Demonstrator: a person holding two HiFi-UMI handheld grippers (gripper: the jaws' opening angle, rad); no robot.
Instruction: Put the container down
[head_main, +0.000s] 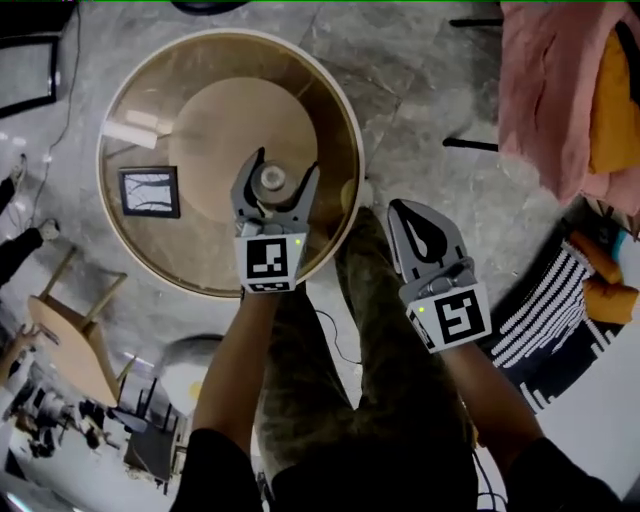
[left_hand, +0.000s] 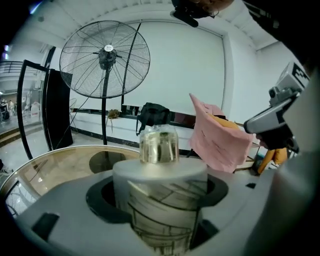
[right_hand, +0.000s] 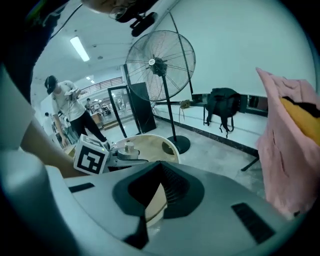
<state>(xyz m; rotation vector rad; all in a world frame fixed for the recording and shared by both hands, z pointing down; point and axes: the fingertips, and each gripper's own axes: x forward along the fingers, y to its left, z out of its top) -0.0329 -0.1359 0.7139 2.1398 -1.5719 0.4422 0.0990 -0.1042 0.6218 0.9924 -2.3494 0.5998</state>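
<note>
We see the container (left_hand: 159, 210) as a pale, paper-like printed body under a smooth matt white lid (left_hand: 160, 170) topped by a clear, glossy knob (left_hand: 159, 145), and the left tongs (head_main: 287, 163) and right tongs (head_main: 398, 208) as smooth matt grey plastic. At the upper left of the head view, the round worktop (head_main: 330, 120) looks like glossy tinted glass in a smooth cream rim, over a polished grey stone-like floor (head_main: 400, 60). The pink cloth (head_main: 545, 90) at upper right looks soft, matt and rumpled to us.
</note>
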